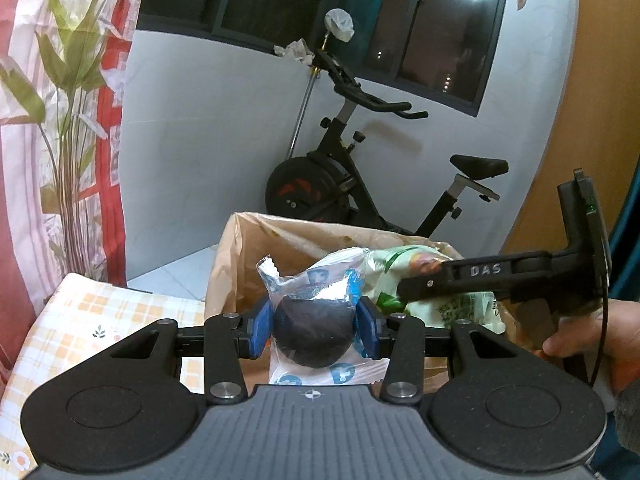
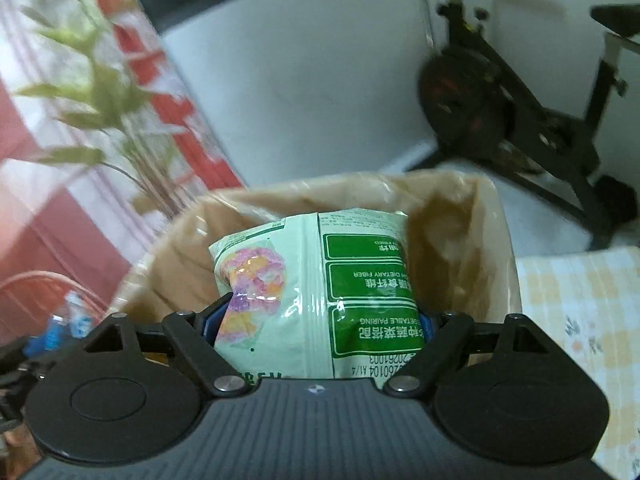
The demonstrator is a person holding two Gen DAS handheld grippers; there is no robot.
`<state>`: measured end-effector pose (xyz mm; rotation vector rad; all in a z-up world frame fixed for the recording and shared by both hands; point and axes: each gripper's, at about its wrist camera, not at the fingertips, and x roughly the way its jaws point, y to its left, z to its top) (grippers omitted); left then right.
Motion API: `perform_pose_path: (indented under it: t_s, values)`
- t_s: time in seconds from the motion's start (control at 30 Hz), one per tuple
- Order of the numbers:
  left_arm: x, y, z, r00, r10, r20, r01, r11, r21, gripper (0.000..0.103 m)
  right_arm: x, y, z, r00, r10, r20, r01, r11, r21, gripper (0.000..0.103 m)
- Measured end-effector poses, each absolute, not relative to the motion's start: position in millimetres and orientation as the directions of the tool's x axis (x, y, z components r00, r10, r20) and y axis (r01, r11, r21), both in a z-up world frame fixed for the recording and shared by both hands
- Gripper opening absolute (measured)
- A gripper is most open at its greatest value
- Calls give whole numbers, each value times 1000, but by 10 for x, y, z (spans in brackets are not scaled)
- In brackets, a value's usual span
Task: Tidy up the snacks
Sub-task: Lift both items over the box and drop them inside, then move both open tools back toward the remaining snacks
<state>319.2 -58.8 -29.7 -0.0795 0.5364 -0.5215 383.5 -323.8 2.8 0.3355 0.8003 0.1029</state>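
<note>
Brown, crinkled plastic lines the open box [image 1: 240, 248] that serves as the landmark here, and both snacks are poised at its mouth. The left gripper [image 1: 314, 330] is clamped by its blue pads on a clear-wrapped round dark cake [image 1: 314, 332], held just in front of the box's near rim, the wrapper's serrated foil end sticking up. The right gripper [image 2: 320, 324] is closed across a wide pale-green vegetable crisp bag [image 2: 316, 280], glossy and puffy, which hangs over the box's opening. By my reading, the step in hand is dropping snacks into the box; next, each gripper likely needs to lower past the rim and spread its jaws, one at a time so the bags do not collide. An exercise bike [image 1: 360, 184] stands behind the box.
</note>
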Motion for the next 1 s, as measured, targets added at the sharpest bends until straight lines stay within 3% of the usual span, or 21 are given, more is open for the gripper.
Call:
perform_pose_path:
  t_s: [0.2, 0.4, 0.7, 0.93, 0.97, 1.0]
  values:
    - [3276, -650, -325, 726, -488, -485, 445, 871, -210, 47, 3921, -3055, -72, 647, 115, -754, 82, 972, 218, 90]
    - [3309, -685, -319, 726, -478, -494, 439, 876, -201, 47, 3938, -3079, -89, 623, 131, -771, 97, 966, 241, 97]
    - [3334, -747, -315, 727, -467, -503, 434, 881, -190, 47, 3751, -3340, 124, 685, 147, -714, 121, 943, 311, 99]
    - [3566, -961, -226, 771, -410, -488, 418, 903, -97, 48, 3554, -3472, 150, 724, 141, -675, 128, 935, 332, 99]
    - [3613, -995, -202, 788, -393, -473, 406, 910, -79, 50, 3526, -3483, 153, 730, 143, -669, 124, 934, 336, 99]
    - [3648, -1017, -183, 801, -384, -458, 399, 914, -69, 66, 3502, -3487, 157, 735, 144, -663, 121, 934, 337, 99]
